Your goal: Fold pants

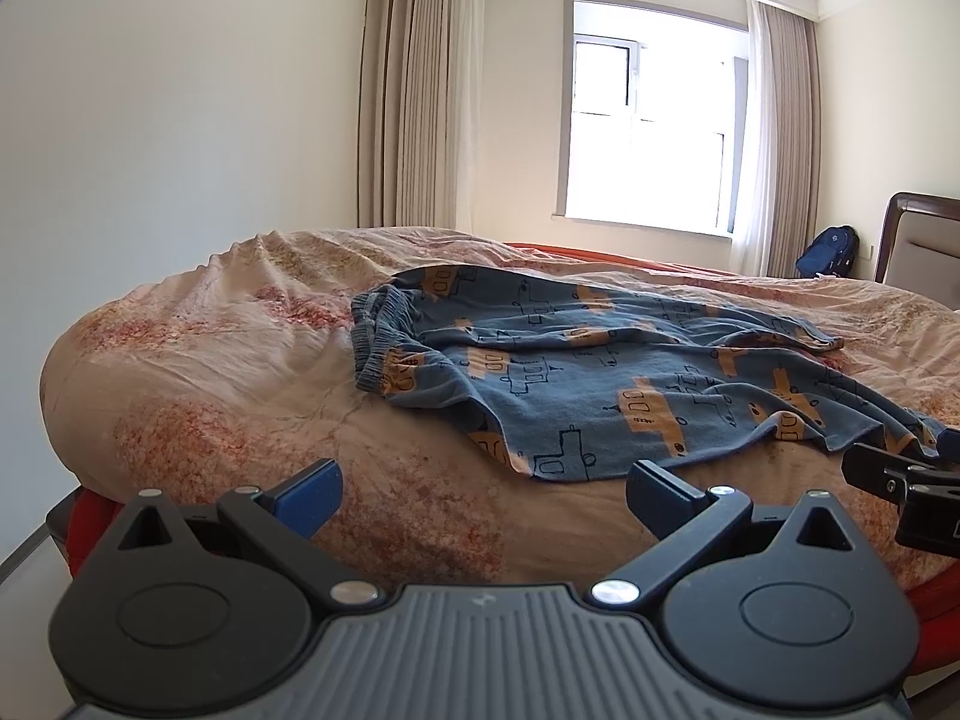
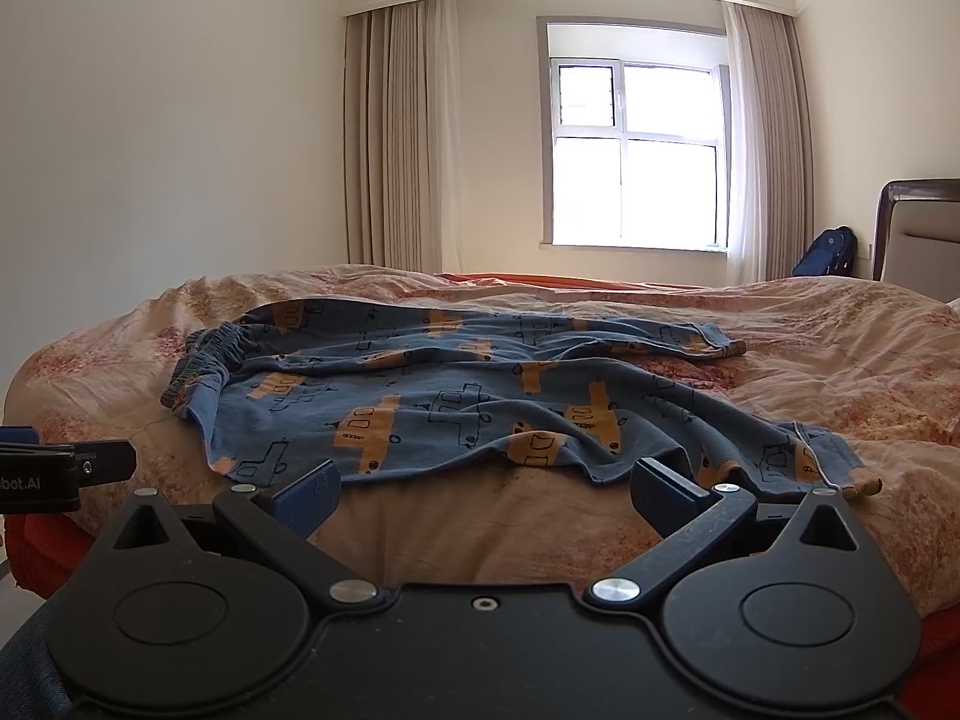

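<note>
One pair of blue pants (image 2: pixel 456 396) with orange vehicle print, spread rumpled along the near edge of one bed (image 2: pixel 810 348), waistband leftward. Two grippers: left gripper (image 1: pixel 483 492) and right gripper (image 2: pixel 483 492), fingers wide apart, holding nothing. Legible: "bot.AI". One blue backpack (image 2: pixel 825 252).

bare bed (image 2: pixel 510 528) before pants (image 2: pixel 468 414).
</note>
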